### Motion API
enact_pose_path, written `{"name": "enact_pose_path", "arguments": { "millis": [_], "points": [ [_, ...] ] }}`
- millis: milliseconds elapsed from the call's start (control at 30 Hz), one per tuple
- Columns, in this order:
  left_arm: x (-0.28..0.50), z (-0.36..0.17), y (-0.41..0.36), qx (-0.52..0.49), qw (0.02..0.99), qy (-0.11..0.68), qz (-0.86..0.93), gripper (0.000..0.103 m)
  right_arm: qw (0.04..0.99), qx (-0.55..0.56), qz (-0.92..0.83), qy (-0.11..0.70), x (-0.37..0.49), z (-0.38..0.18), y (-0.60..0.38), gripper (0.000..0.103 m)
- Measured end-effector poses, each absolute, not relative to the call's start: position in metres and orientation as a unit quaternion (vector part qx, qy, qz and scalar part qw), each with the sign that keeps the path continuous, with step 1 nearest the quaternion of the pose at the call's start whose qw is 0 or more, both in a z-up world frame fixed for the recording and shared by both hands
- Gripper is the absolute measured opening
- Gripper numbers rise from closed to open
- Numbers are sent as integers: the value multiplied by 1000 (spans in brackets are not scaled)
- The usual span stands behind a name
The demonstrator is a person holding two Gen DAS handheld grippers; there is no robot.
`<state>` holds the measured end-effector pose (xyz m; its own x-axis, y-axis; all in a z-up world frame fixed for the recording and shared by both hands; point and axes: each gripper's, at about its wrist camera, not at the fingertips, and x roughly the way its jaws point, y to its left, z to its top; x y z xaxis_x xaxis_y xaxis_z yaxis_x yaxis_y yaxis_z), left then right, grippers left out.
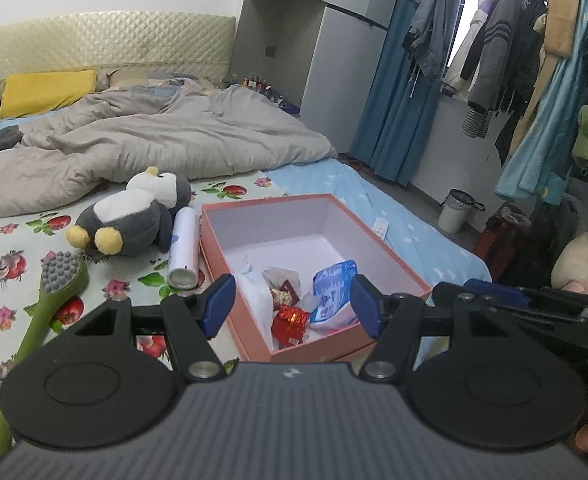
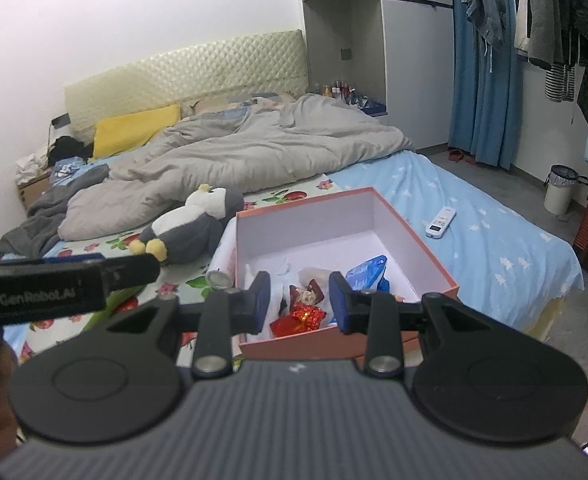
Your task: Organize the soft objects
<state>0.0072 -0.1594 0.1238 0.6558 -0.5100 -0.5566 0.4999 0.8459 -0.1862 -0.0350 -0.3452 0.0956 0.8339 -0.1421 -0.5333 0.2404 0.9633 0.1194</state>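
Observation:
A grey and white plush penguin (image 1: 134, 216) with yellow feet lies on the fruit-print sheet, left of an open pink box (image 1: 390, 256). The box holds a blue packet (image 1: 334, 284), a red foil wrapper (image 1: 290, 320) and white paper. My left gripper (image 1: 292, 304) is open and empty, above the box's near end. My right gripper (image 2: 300, 300) is open and empty, also above the box's near edge (image 2: 294, 344). The penguin (image 2: 190, 228) shows left of the box in the right wrist view, and the left gripper's body (image 2: 62, 288) crosses that view at the left.
A white cylinder (image 1: 184, 248) lies between penguin and box. A green massage brush (image 1: 42, 312) lies at the left. A grey duvet (image 1: 154, 136) and yellow pillow (image 1: 46, 92) fill the bed's far half. A white remote (image 2: 440, 222) lies on the blue sheet. A bin (image 2: 560, 190) stands on the floor.

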Motion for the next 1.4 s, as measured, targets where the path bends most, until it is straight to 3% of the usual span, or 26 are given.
{"name": "enact_pose_path", "arguments": {
  "millis": [1400],
  "points": [
    [-4, 102, -155, 0, 910, 318, -267, 69, 954, 90, -95, 271, -56, 72, -352, 35]
  ]
}}
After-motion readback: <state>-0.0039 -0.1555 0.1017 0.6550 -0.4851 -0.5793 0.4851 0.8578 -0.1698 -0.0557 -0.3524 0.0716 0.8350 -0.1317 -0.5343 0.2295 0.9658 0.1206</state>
